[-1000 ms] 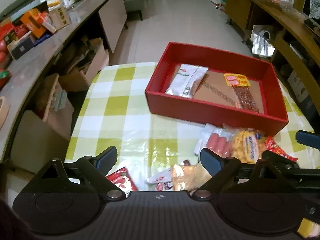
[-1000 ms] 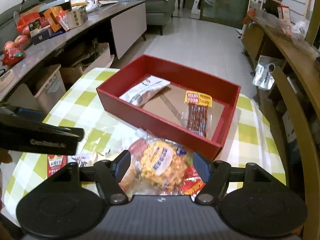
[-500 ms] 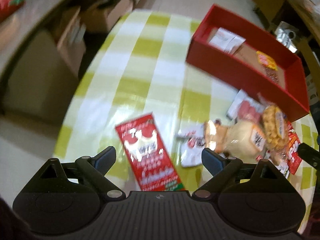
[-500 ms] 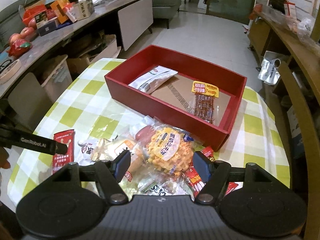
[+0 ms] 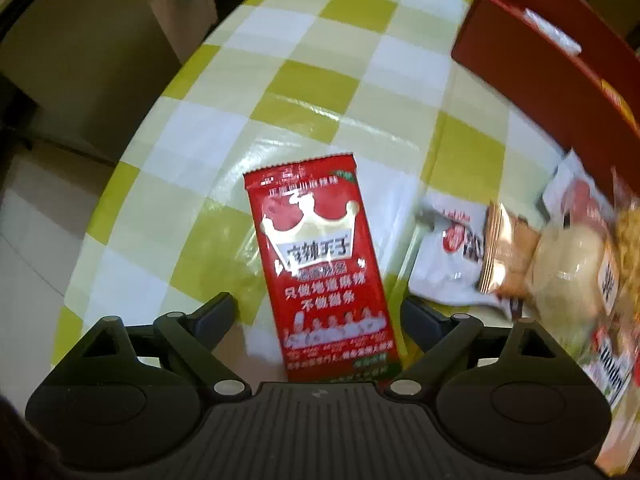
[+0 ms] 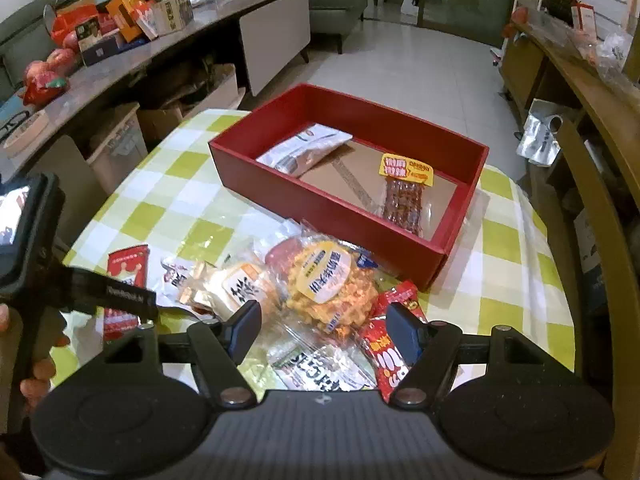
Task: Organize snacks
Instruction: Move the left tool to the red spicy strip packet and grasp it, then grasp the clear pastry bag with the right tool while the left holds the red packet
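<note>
A flat red snack packet (image 5: 320,268) lies on the checked tablecloth; its near end sits between the fingers of my open left gripper (image 5: 318,316), which is low over it. The packet also shows in the right wrist view (image 6: 127,268). The red box (image 6: 456,216) holds a white packet (image 6: 304,150) and a sausage-strip pack (image 6: 404,196). A pile of snacks lies before the box, topped by a yellow puffed-snack bag (image 6: 328,280). My right gripper (image 6: 322,326) is open and empty, hovering above the pile.
A white sachet (image 5: 452,256) and a bread pack (image 5: 560,276) lie right of the red packet. The table edge (image 5: 132,152) curves close on the left. A wooden chair (image 6: 592,216) stands right of the table. A cluttered counter (image 6: 120,40) runs along the left.
My left gripper has dropped and moved in over the red packet, which now sits between its fingers. My right gripper has drawn back slightly above the pile.
</note>
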